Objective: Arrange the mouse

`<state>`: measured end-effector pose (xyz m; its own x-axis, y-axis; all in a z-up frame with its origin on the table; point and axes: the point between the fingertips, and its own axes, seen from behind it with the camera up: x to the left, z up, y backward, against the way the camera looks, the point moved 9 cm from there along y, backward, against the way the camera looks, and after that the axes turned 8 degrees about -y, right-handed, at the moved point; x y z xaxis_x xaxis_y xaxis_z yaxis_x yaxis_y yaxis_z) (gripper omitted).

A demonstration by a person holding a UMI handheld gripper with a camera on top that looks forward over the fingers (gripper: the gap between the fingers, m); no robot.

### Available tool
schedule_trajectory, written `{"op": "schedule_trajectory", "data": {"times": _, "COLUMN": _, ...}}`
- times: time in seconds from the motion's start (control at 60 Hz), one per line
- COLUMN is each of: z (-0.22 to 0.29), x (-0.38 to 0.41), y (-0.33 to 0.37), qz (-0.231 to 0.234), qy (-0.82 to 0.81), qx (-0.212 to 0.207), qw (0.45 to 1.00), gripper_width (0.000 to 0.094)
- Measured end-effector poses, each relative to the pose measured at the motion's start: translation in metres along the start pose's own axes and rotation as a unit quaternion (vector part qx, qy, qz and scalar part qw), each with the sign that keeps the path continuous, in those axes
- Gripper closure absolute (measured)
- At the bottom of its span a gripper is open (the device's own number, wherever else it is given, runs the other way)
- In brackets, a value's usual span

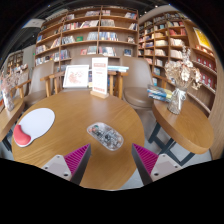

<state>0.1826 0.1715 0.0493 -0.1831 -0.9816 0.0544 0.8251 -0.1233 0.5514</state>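
Hovering: I hold the gripper (110,160) above the round wooden bench (70,125), fingers apart, nothing between them.
Gripper state: magenta pads (76,156) spread wide, clamped on nothing.
Mouse: small oval thing with a pale, patterned top (105,136), resting on the bench just ahead of the fingers, roughly centred on the gap; I take it for the mouse, detail too small to confirm.
Mouse pad: white rounded pad with a red edge (35,125), off to the left on the same bench, well apart from the mouse.
Why so: I judge the wide spread is kept so the fingers can straddle the mouse on descent; the pad looks like the likely drop spot.
Other: upright booklets (88,76) at the bench's far side, chairs (135,88), flowers in a vase (180,75) on the neighbouring bench, bookshelves (95,35) behind.
Stage: grasp not yet made.
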Motion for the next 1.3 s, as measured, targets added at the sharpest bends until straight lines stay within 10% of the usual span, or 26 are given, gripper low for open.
{"op": "schedule_trajectory", "data": {"times": 0.5, "z": 0.04, "x": -0.005, "y": -0.08, "qz": -0.008, "qy": -0.033, "qx": 0.04, "qw": 0.999, "gripper_width": 0.011}}
{"op": "schedule_trajectory", "data": {"times": 0.633, "z": 0.041, "x": 0.007, "y": -0.083, "qz": 0.01, "qy": -0.017, "qx": 0.035, "qw": 0.999, "gripper_width": 0.0463}}
{"op": "schedule_trajectory", "data": {"times": 0.767, "z": 0.051, "x": 0.014, "y": -0.077, "qz": -0.003, "qy": -0.021, "qx": 0.047, "qw": 0.999, "gripper_width": 0.049}}
{"op": "schedule_trajectory", "data": {"times": 1.05, "z": 0.137, "x": 0.165, "y": 0.012, "qz": 0.088, "qy": -0.019, "qx": -0.051, "qw": 0.995, "gripper_width": 0.0507}}
{"op": "schedule_trajectory", "data": {"times": 1.3, "z": 0.078, "x": 0.305, "y": -0.033, "qz": 0.107, "qy": 0.014, "qx": -0.003, "qw": 0.994, "gripper_width": 0.051}}
